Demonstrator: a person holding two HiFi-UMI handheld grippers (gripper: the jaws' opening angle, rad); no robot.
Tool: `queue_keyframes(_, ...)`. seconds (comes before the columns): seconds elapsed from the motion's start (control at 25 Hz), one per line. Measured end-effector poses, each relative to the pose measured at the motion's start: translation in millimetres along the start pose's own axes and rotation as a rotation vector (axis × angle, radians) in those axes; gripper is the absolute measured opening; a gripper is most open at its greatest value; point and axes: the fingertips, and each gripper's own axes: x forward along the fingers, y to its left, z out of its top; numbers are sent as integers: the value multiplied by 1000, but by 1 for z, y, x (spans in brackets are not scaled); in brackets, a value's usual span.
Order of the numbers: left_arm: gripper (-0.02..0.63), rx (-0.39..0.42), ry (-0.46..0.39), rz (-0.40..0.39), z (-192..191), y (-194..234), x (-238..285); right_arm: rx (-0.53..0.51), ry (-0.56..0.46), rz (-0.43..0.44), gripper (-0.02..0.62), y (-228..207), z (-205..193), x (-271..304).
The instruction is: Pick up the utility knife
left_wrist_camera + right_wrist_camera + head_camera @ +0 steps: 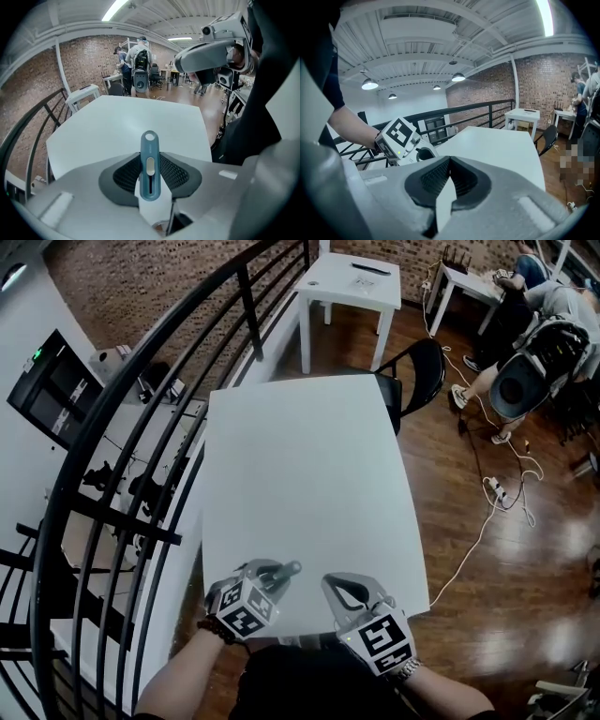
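A teal utility knife (150, 174) with a pale slider and a hole at its tip stands upright between the pads of my left gripper (150, 157), which is shut on it. In the head view the left gripper (281, 571) hovers over the near edge of the white table (309, 474), and the knife's tip (292, 567) pokes out of it. Just to its right, my right gripper (331, 583) is shut with nothing in it; its tips (450, 159) meet. The left gripper's marker cube (396, 136) shows close by in the right gripper view.
A black chair (419, 371) stands at the table's far right corner, with a small white table (352, 282) beyond it. A black railing (122, 474) runs along the left. People sit at the far right, above cables (497, 488) lying on the wooden floor.
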Motion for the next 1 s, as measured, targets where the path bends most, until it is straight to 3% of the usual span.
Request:
queue_keyframes(0.24, 146, -98, -148, 26, 23, -5, -27, -14, -18, -39, -8, 15, 1, -7)
queue_keyframes(0.48, 146, -248, -366, 58, 47, -6, -73, -14, -53, -97, -8, 33, 4, -15)
queue_keyframes(0.8, 146, -297, -569, 65, 69, -29, -125, -28, -99, -174, -8, 67, 7, -35)
queue_keyframes(1.0, 146, -334, -608, 40, 65, -39, -141, -18, -114, -188, -8, 89, 6, -43)
